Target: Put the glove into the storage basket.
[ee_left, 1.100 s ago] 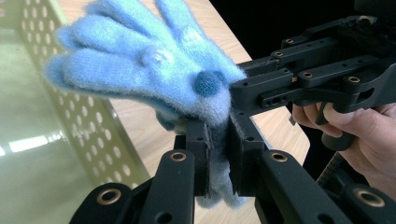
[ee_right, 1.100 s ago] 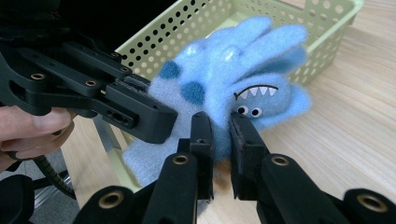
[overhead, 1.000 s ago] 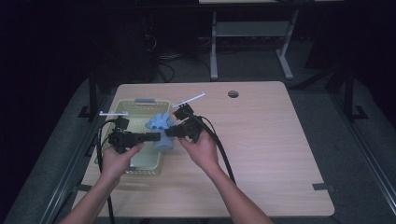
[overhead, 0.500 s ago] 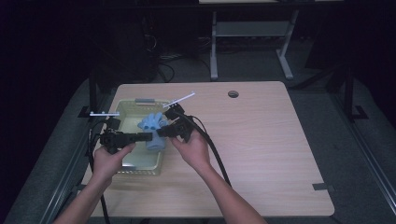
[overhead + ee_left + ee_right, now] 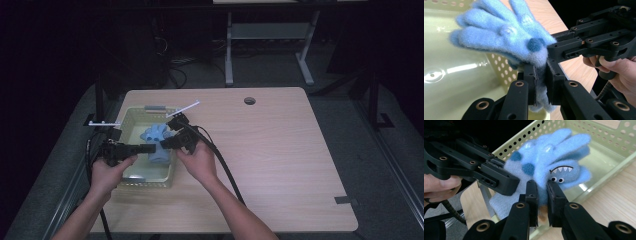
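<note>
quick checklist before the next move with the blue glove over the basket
1. Left gripper clamped on the blue glove: ok, fabric is pinched between its jaws.
2. Right gripper clamped on the glove: ok, jaws closed on the fuzzy fabric.
3. Glove lifted off the green basket floor: ok, it hangs between the grippers above the floor.
4. The two grippers apart from each other: cannot tell, their jaws sit very close at the glove.
5. Table beside the basket free for setting down: ok, bare wood.
6. Cables free of the basket: cannot tell.
</note>
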Demonstrator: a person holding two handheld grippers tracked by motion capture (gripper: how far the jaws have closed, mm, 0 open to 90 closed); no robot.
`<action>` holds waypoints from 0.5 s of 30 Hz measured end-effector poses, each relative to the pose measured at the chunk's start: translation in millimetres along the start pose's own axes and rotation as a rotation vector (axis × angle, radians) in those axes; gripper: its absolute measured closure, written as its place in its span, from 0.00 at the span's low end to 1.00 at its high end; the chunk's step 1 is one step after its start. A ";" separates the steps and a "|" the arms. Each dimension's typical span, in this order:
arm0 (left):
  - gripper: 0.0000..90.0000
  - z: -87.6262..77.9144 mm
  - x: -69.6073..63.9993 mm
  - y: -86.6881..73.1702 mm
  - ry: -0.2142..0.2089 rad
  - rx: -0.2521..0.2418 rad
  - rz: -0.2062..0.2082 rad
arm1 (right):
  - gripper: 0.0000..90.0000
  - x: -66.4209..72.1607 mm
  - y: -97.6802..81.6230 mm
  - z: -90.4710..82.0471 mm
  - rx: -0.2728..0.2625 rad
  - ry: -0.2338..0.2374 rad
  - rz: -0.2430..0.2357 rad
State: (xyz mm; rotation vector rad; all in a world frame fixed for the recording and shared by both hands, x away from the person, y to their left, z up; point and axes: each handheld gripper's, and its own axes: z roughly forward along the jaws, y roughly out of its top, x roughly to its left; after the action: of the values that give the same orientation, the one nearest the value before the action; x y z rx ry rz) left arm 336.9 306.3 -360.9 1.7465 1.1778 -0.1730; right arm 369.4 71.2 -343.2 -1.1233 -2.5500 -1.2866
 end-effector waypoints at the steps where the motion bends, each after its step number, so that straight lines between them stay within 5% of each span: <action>1: 0.89 -0.7 0.5 -0.1 0.002 0.001 -0.001 | 0.90 0.3 0.2 1.8 0.002 0.002 -0.001; 15: 0.89 -9.7 14.8 -0.6 0.026 0.019 -0.027 | 0.90 1.9 5.3 21.5 0.015 0.019 0.015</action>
State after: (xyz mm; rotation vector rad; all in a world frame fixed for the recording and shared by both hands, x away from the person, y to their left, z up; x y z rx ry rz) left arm 340.5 323.2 -365.0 1.7552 1.2225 -0.1783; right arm 376.6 89.9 -352.9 -1.1199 -2.5290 -1.2660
